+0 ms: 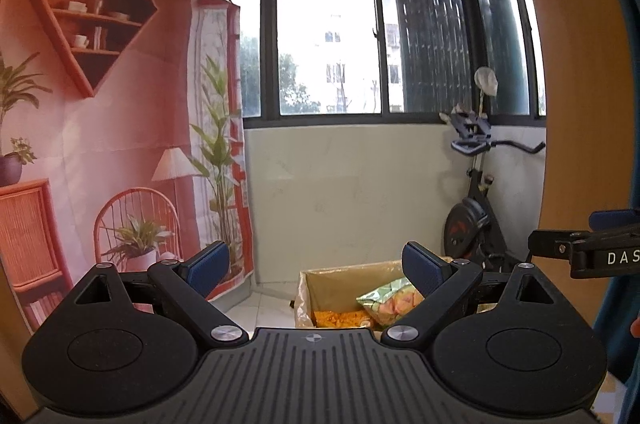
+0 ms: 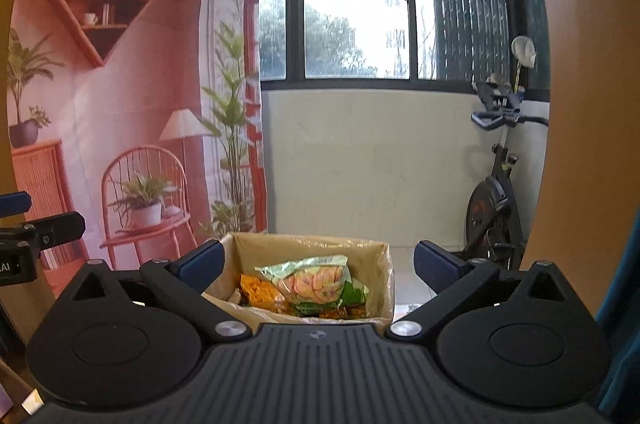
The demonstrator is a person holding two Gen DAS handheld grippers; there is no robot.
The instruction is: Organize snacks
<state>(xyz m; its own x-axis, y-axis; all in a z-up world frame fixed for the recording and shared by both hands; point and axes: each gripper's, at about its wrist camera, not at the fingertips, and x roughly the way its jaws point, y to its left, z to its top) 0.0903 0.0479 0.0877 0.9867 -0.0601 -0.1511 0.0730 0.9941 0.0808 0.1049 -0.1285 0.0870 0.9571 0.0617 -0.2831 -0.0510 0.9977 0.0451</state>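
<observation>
Both grippers, left gripper (image 1: 316,266) and right gripper (image 2: 318,260), are held spread and empty above the lower-centre cardboard box (image 2: 382,264); a snagged green snack bag (image 2: 316,282) is risked.

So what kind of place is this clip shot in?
Probably an enclosed balcony or sunroom at home: wide dark-framed windows, an exercise bike in the corner, and a printed room-scene backdrop hung behind a cardboard box of snack bags.
</observation>
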